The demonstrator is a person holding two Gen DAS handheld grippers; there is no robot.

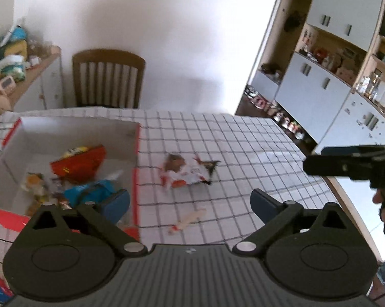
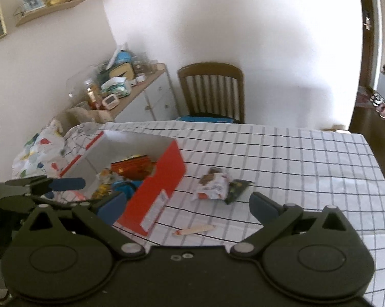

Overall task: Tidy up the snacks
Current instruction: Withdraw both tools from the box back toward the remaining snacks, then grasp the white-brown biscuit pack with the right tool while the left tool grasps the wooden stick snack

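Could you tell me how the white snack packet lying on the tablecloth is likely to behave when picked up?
The white snack packet looks crumpled and thin, so probably floppy and light. Its glossy wrapper may slip. It lies flat, unlikely to roll.

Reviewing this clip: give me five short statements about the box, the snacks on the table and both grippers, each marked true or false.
1. The box already holds several snacks. True.
2. The left gripper holds a snack. False: its jaws stand wide open with nothing between them.
3. A white snack packet lies on the tablecloth, outside the box. True.
4. The right gripper is shut. False: it is wide open and holds nothing.
5. The stick-shaped snack lies inside the box. False: it lies on the tablecloth, nearer the camera than the packet.
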